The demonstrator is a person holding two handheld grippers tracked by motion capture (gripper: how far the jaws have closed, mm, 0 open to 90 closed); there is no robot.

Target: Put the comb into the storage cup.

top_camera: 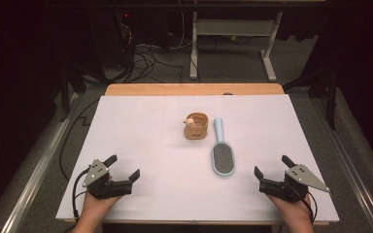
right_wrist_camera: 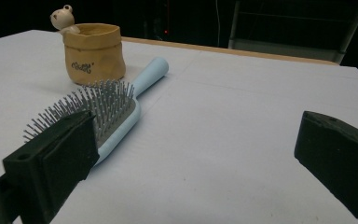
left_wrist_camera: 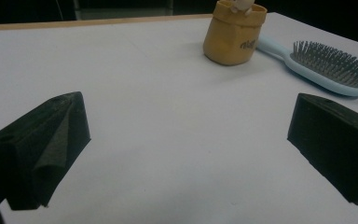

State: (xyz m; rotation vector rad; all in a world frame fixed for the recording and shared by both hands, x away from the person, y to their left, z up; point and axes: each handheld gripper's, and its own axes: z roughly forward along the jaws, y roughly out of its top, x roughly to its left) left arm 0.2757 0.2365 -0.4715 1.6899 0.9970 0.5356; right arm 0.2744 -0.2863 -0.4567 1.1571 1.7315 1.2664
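Near the frame's center we judged the hairbrush point(top_camera: 222, 156) light and stiff, best pinched across its handle; both grippers (left point(top_camera: 124, 167), right point(top_camera: 272, 168)) stood spread, empty.

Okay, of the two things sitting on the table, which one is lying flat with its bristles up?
The light blue hairbrush, lying flat with bristles up; the tan pot beside its handle stands upright.

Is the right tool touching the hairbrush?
Apart. The high view shows bare table between the right tool and the hairbrush; its jaws stand open with nothing between them.
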